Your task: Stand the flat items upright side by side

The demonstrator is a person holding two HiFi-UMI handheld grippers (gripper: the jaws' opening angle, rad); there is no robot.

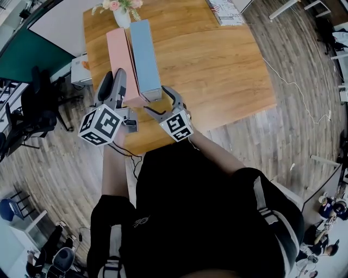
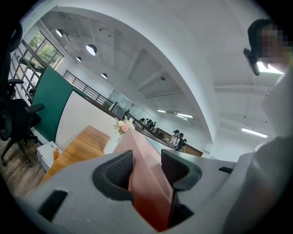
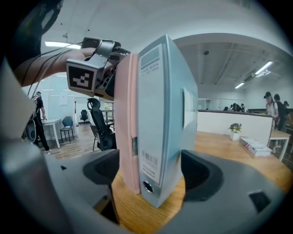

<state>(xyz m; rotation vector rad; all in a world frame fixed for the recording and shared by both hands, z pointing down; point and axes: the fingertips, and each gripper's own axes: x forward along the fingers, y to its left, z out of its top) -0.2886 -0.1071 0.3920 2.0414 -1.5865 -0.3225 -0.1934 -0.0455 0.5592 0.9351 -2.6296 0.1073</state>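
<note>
- Head view looks steeply down on a wooden table [image 1: 217,65]. A pink binder [image 1: 120,59] and a light blue binder [image 1: 144,54] stand upright on its left part, side by side and touching along their length.
- My left gripper [image 1: 113,84] is at the near end of the pink binder. In the left gripper view its dark pads [image 2: 116,171] pinch that binder, one on each face, and the binder runs away between them towards the far edge of the table.
- My right gripper [image 1: 157,100] is at the near end of the light blue binder. In the right gripper view its jaws are spread wide and the spines of both binders stand between them. There is a gap on either side, so neither pad [image 3: 199,176] touches anything.
- The light blue binder's spine has a label strip and a round finger hole low down.
- A white vase of flowers [image 1: 120,13] stands just beyond the binders' far ends.
- A stack of printed papers [image 1: 224,12] lies well apart from them, at the table's far right.
</note>
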